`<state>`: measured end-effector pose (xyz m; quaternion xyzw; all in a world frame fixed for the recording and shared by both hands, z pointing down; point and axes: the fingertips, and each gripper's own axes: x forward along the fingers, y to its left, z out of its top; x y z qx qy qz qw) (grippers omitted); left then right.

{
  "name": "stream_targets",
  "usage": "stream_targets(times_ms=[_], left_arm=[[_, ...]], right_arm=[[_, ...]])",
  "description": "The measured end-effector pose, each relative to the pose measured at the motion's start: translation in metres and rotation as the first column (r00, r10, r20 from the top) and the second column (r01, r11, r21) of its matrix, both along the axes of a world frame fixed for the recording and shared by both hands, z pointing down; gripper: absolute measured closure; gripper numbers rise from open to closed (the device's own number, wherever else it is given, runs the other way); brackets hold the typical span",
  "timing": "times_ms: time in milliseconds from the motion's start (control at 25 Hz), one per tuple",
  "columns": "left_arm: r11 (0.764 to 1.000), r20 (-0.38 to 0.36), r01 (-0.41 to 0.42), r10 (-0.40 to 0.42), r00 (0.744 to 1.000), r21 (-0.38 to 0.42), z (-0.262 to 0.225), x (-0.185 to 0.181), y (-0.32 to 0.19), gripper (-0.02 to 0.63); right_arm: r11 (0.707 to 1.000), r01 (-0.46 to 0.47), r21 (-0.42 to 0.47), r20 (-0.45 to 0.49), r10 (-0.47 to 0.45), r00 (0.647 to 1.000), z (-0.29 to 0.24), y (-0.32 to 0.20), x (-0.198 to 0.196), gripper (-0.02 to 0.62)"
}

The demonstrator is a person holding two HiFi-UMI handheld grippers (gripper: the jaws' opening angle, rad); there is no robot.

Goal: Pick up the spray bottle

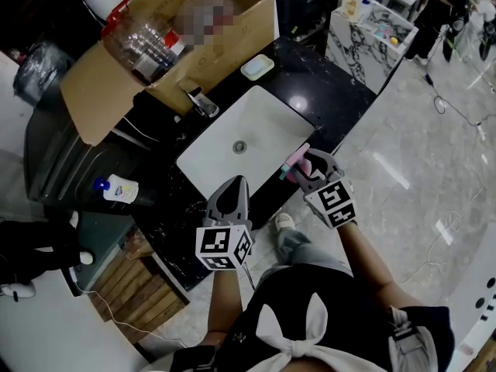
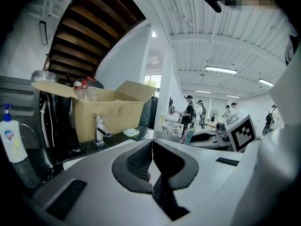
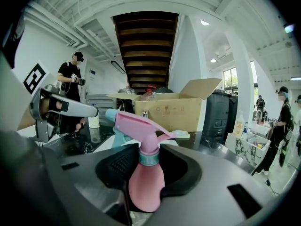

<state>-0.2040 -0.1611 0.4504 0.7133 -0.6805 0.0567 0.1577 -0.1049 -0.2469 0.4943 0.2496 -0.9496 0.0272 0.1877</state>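
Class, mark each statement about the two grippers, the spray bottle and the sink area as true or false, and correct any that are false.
1. The right gripper has its fingers shut on the pink spray bottle. True.
2. The left gripper holds a second bottle. False: its fingers are together with nothing between them.
3. The cardboard box sits inside the white sink. False: it stands on the black counter, behind the faucet.
4. In the head view, a white pump bottle with a blue top lies to the left of the sink. True.
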Motion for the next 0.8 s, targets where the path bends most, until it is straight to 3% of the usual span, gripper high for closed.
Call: stream_targets(times_ms=[800], left_arm=[[1.0, 0.005, -0.009, 0.009, 1.0, 0.017, -0.008, 0.01, 0.004, 0.578]], right_arm=[[0.999, 0.017, 0.035, 0.038, -0.019, 0.999, -0.029, 0.008, -0.001, 0.451]])
